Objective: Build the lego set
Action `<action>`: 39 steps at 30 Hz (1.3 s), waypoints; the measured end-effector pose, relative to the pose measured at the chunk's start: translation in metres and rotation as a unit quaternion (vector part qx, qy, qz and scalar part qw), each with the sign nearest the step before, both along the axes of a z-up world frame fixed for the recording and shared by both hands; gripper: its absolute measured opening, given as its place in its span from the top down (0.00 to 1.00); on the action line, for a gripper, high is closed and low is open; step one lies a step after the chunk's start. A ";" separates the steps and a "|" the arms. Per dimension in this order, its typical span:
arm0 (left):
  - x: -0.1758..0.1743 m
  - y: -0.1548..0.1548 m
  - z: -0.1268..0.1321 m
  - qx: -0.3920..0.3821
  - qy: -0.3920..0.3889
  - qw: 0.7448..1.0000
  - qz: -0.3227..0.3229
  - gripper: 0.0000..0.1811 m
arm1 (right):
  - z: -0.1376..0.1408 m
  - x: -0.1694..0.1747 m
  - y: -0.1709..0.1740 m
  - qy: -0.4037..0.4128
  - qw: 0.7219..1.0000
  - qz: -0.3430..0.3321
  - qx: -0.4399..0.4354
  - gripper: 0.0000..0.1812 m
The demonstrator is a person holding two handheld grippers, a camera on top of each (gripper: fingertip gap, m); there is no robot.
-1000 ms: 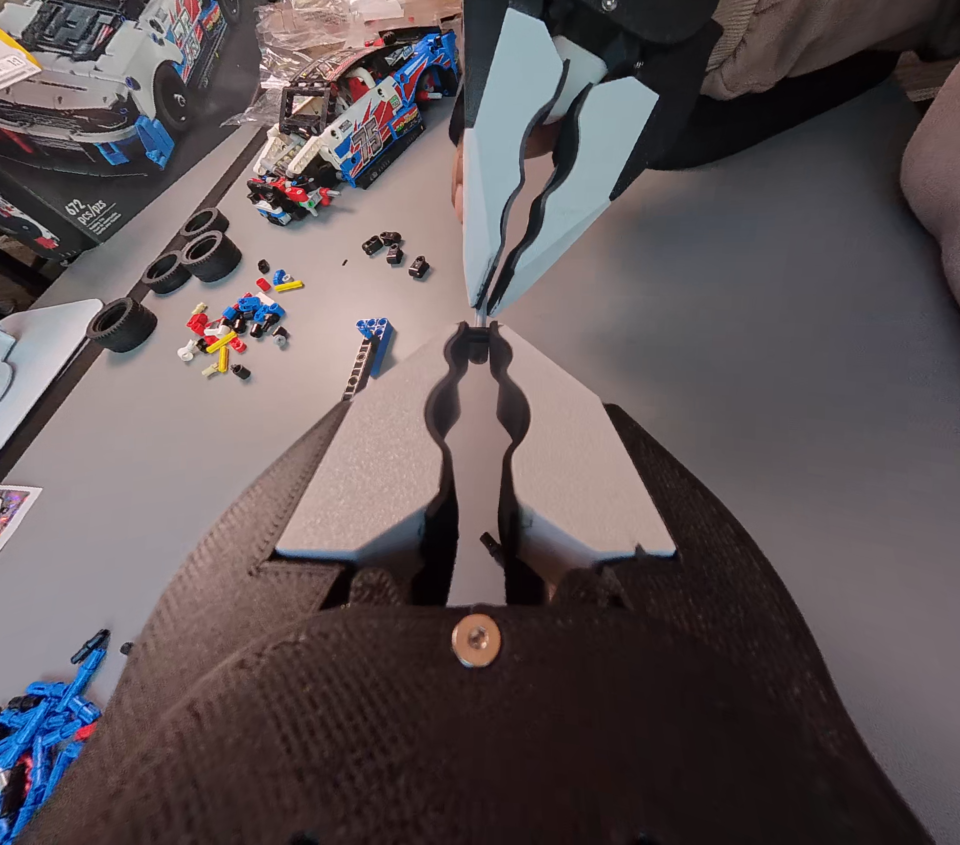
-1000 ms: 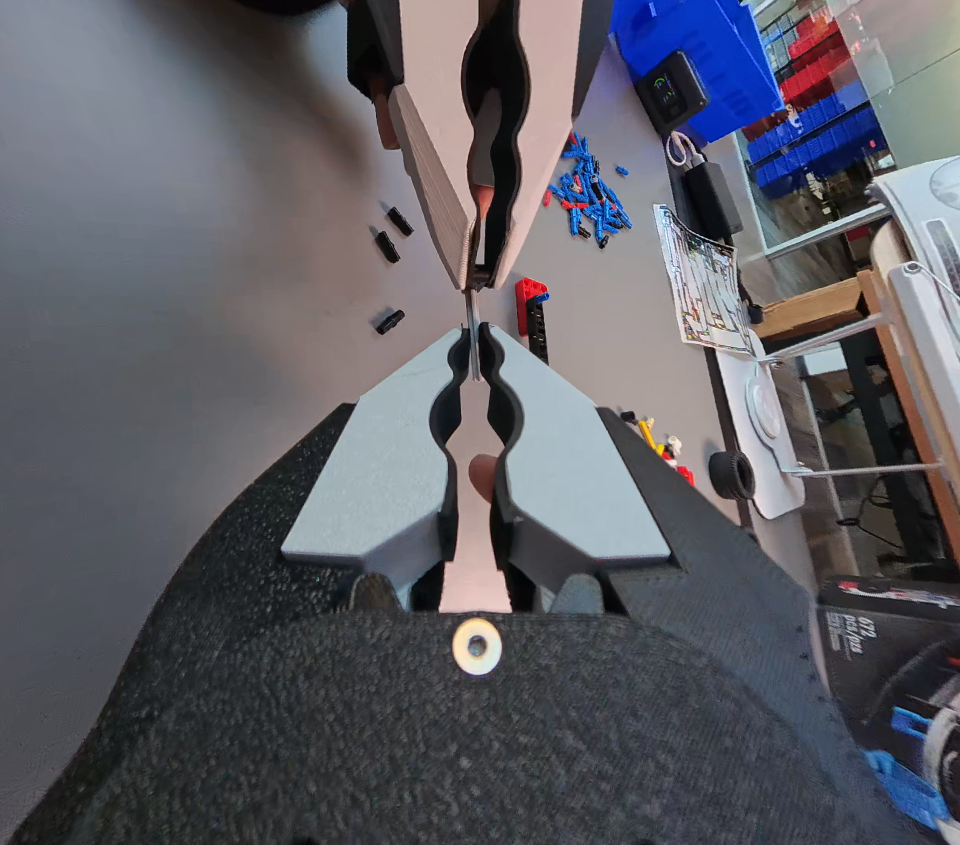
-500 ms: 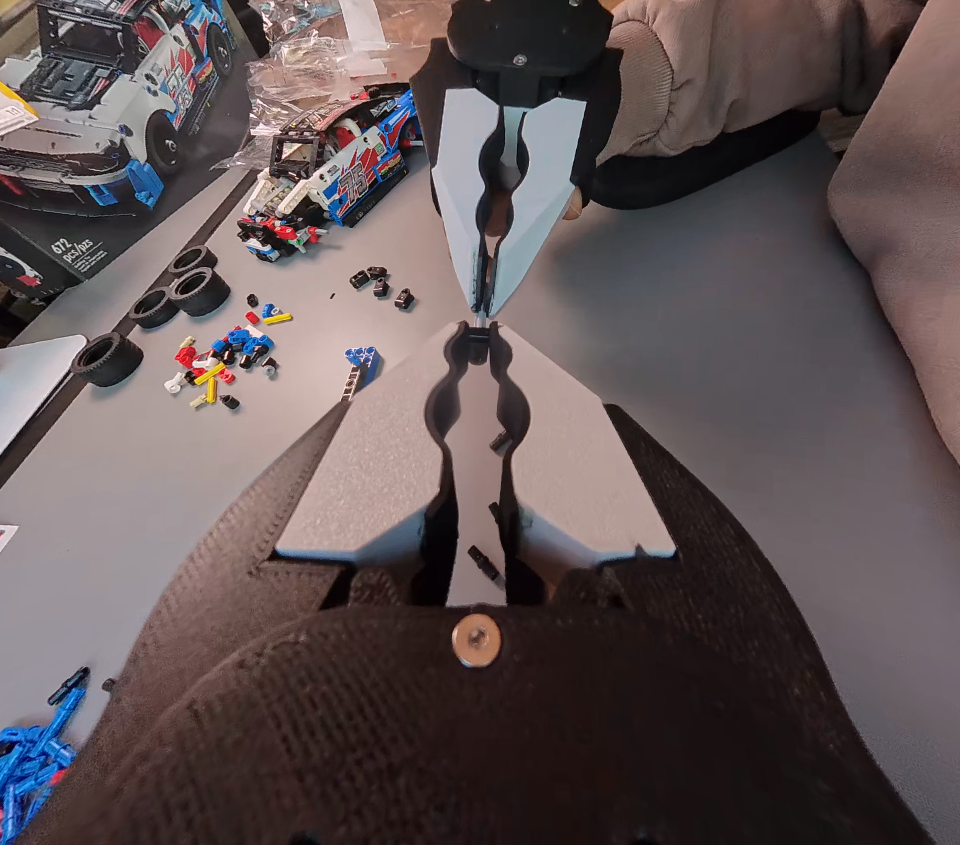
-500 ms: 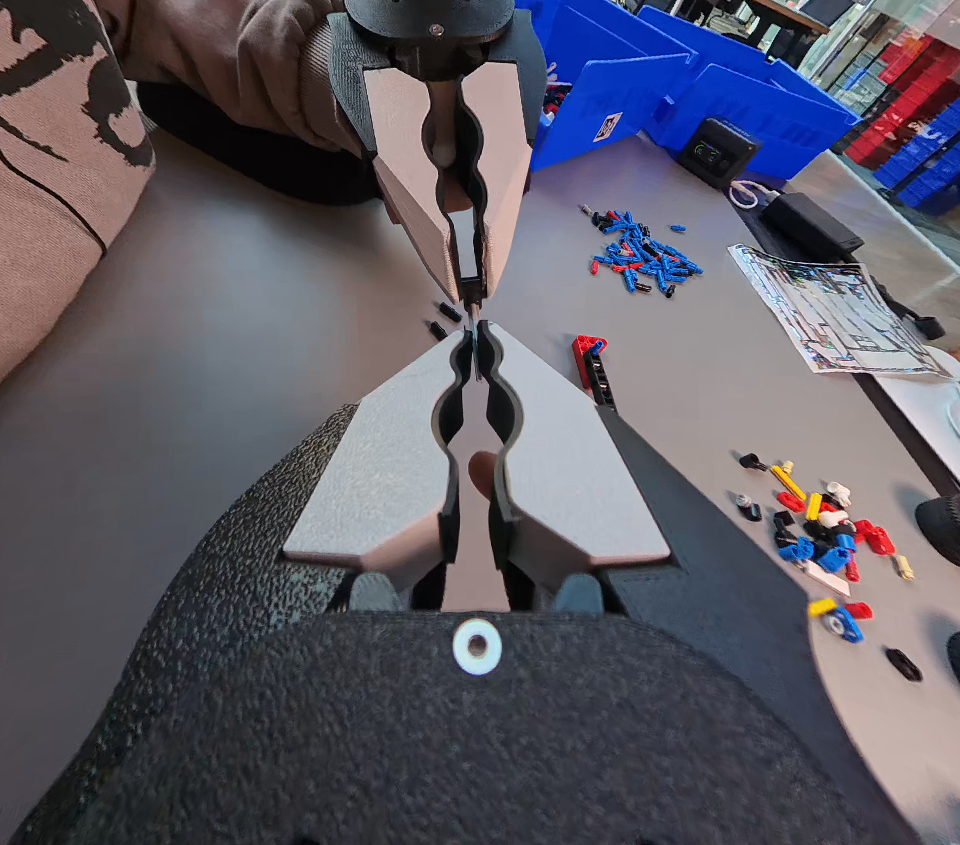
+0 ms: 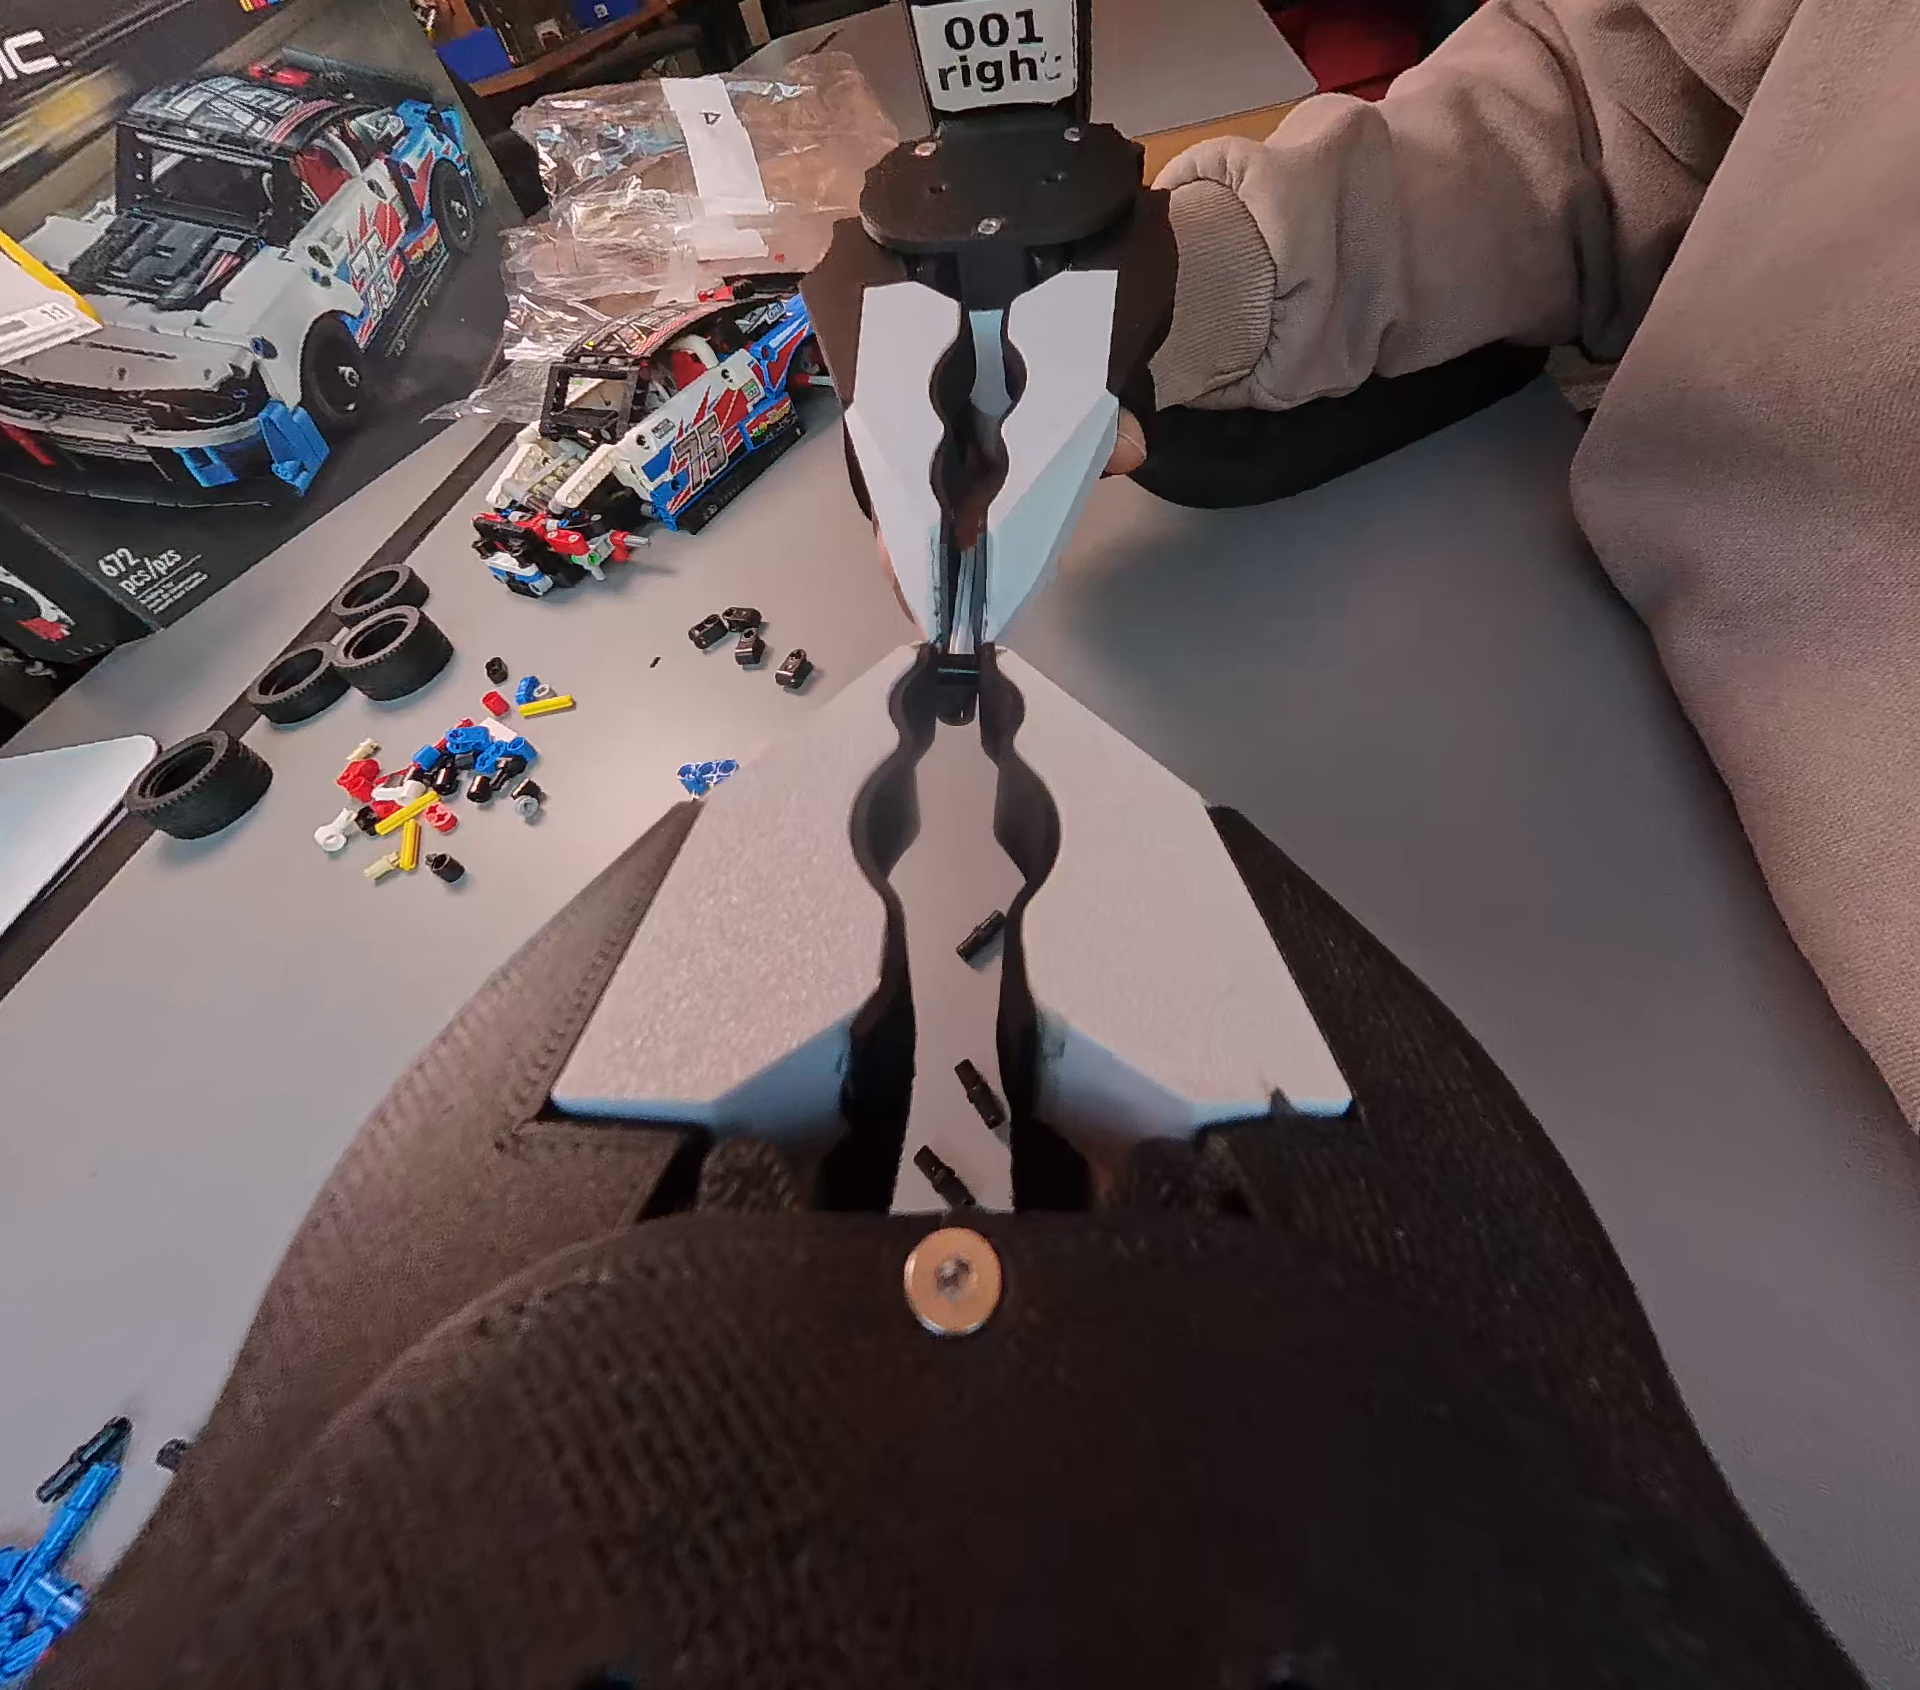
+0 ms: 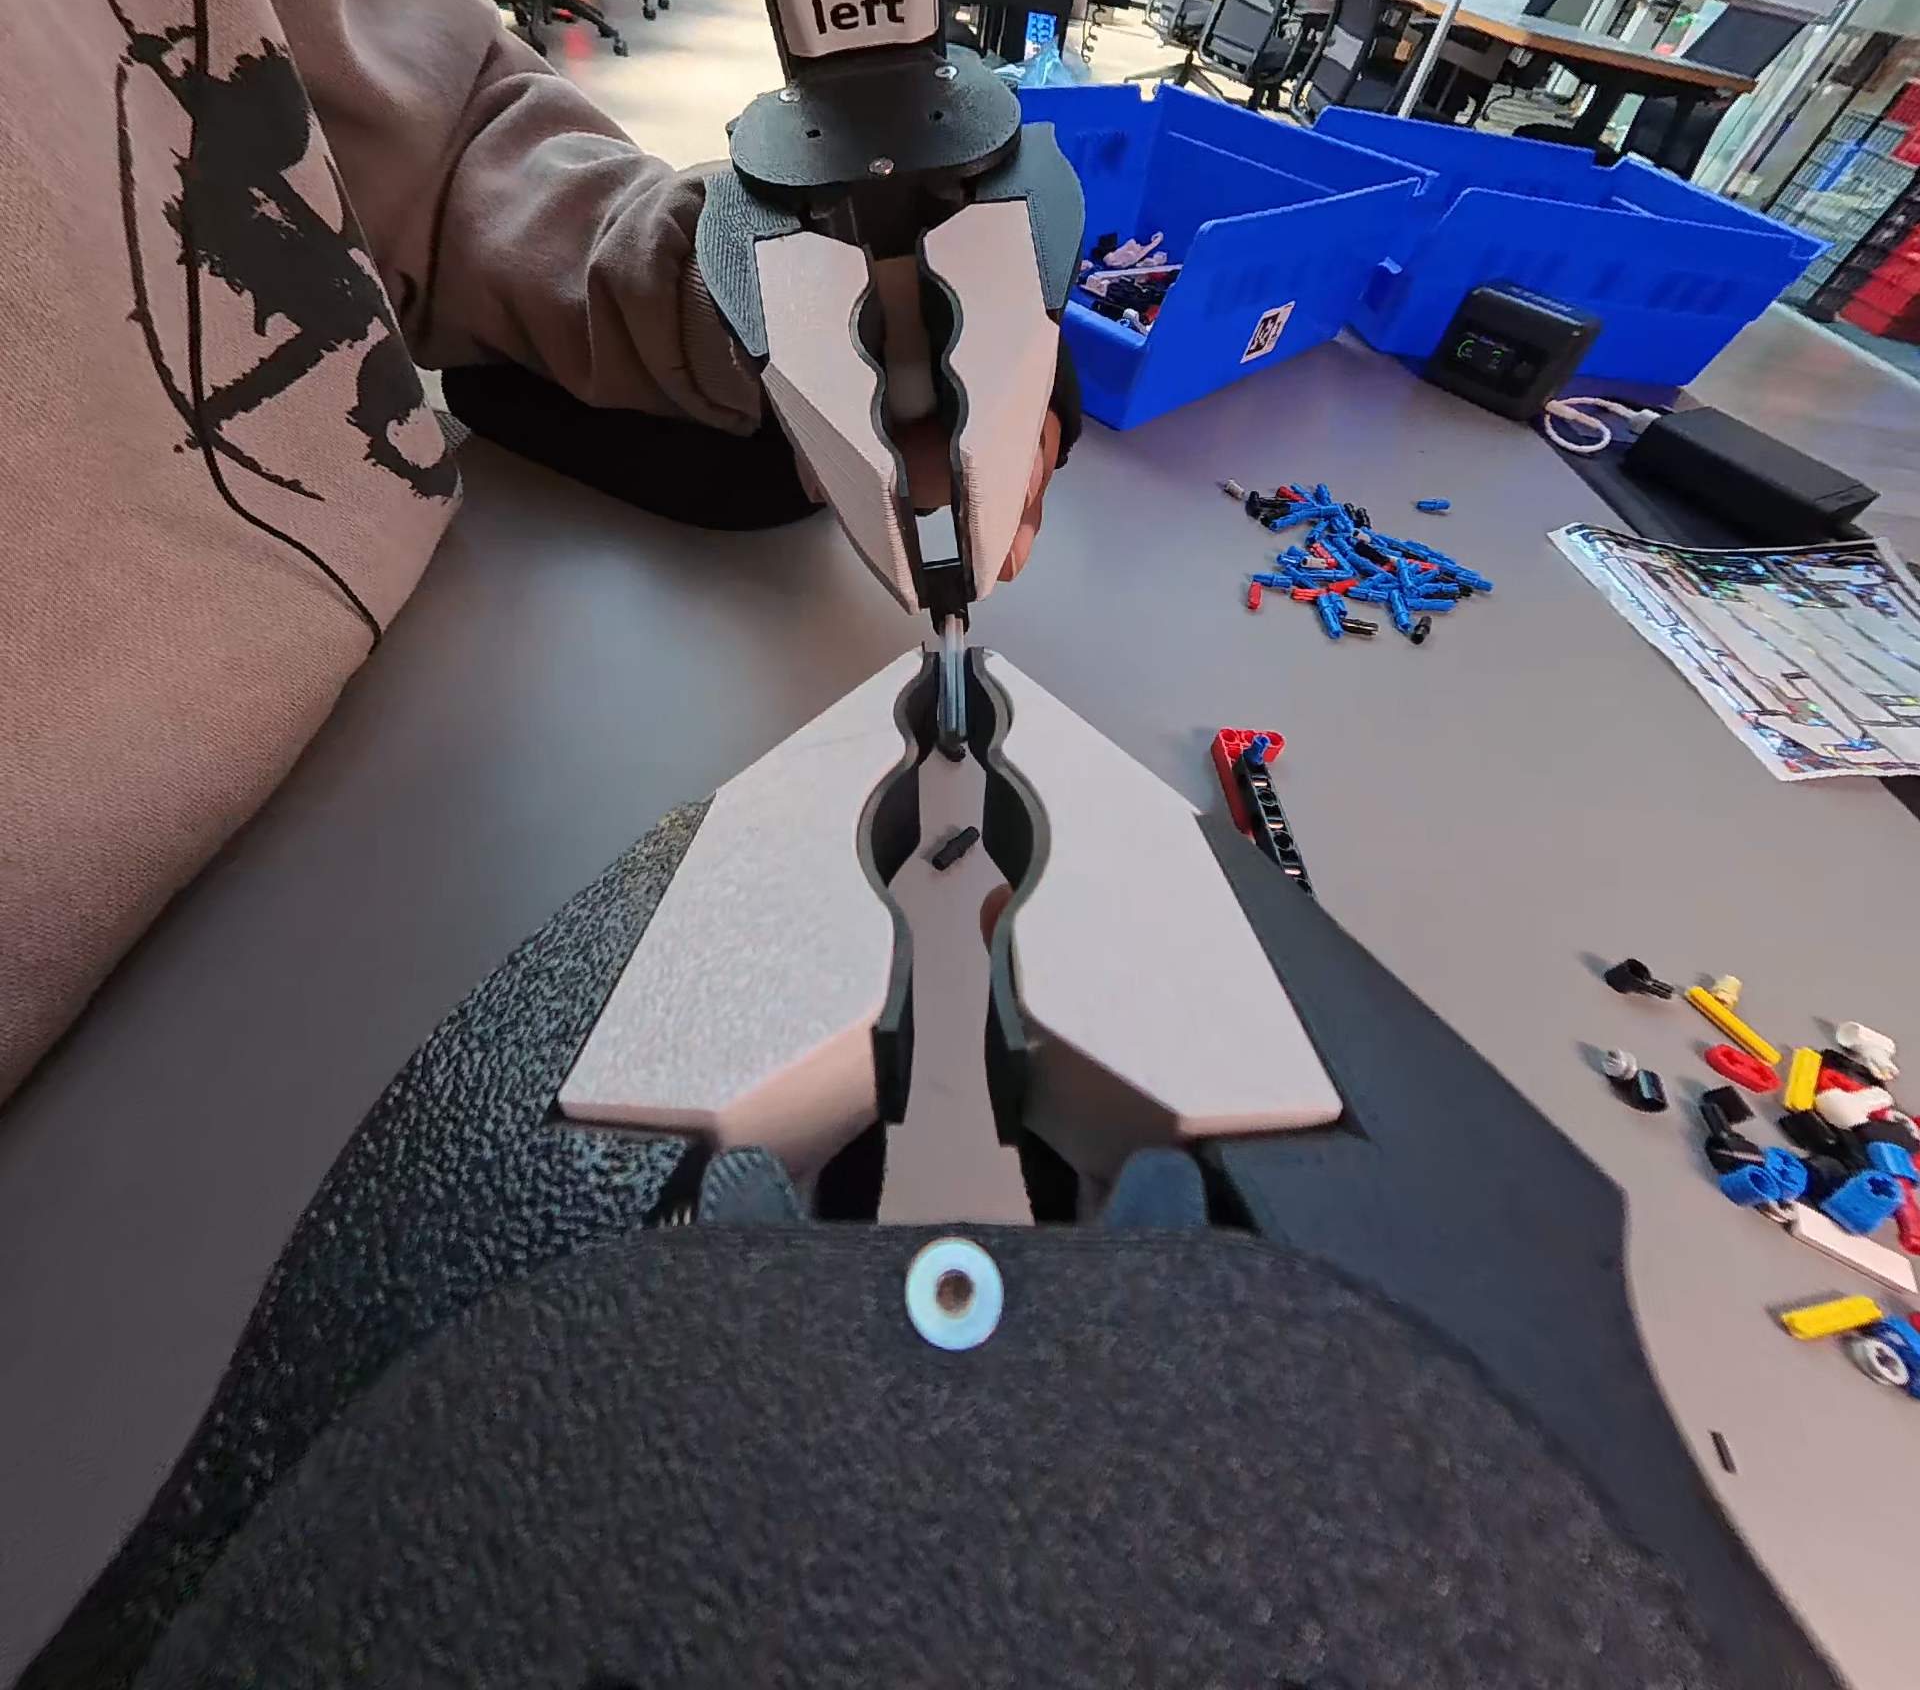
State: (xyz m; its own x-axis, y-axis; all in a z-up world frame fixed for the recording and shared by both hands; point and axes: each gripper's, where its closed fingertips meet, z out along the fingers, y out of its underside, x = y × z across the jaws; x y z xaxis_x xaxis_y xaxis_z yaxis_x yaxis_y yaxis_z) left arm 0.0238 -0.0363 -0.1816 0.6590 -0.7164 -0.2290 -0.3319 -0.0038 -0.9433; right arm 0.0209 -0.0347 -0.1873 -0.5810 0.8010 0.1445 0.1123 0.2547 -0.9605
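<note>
My left gripper (image 5: 954,666) is shut on a small black piece (image 5: 954,693). My right gripper (image 6: 951,661) is shut on a thin grey piece (image 6: 951,693). The two grippers face each other tip to tip above the grey table (image 5: 1351,757), and the two pieces meet between the tips. In the left wrist view the right gripper (image 5: 961,627) comes in from above with the grey piece (image 5: 964,591). In the right wrist view the left gripper (image 6: 943,596) holds the black piece (image 6: 940,551). A partly built race car (image 5: 665,425) sits at the far left.
The set's box (image 5: 208,269), plastic bags (image 5: 686,165), several tyres (image 5: 384,643) and mixed small parts (image 5: 436,788) lie on the left. Black pins (image 5: 980,934) lie under the grippers. Blue pins (image 6: 1361,570), a red-and-black beam (image 6: 1262,799), a printed sheet (image 6: 1766,653) and blue bins (image 6: 1247,269) are nearby. Left and right tips are no more than a few centimetres apart. The partly built race car (image 5: 665,425) is about 30 cm from both grippers' fingertips.
Both grippers have tilted up from pointing down at the table to a more level pose. They stay tip to tip with their pieces still held.
</note>
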 end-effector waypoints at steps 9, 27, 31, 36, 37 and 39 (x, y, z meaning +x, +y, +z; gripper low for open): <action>-0.004 0.002 0.017 -0.006 -0.098 0.995 0.003 0.90 | 0.016 0.000 0.001 0.002 0.994 0.015 -0.113 0.98; -0.002 -0.001 0.034 -0.032 -0.166 0.986 -0.003 0.97 | 0.035 -0.004 -0.005 0.009 0.963 0.042 -0.265 0.99; -0.002 0.000 0.034 -0.033 -0.163 0.986 0.001 0.97 | 0.035 -0.005 -0.005 0.005 0.955 0.050 -0.291 0.99; -0.002 0.002 0.042 -0.013 -0.172 0.985 0.015 0.97 | 0.042 -0.005 -0.003 0.005 0.936 0.069 -0.344 0.99; -0.003 0.003 0.045 -0.003 -0.173 0.985 0.022 0.97 | 0.045 -0.006 -0.002 0.007 0.933 0.074 -0.352 0.99; -0.003 0.002 0.049 0.010 -0.169 0.985 0.030 0.97 | 0.048 -0.006 -0.003 0.013 0.931 0.082 -0.355 0.99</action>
State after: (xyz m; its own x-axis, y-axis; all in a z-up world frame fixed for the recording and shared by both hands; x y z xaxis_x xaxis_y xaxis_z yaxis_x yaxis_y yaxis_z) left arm 0.0205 -0.0341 -0.1326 0.7411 -0.6714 -0.0032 0.0016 0.0066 -1.0000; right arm 0.0150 -0.0379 -0.1395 -0.7074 0.6012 -0.3716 0.1019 -0.4335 -0.8954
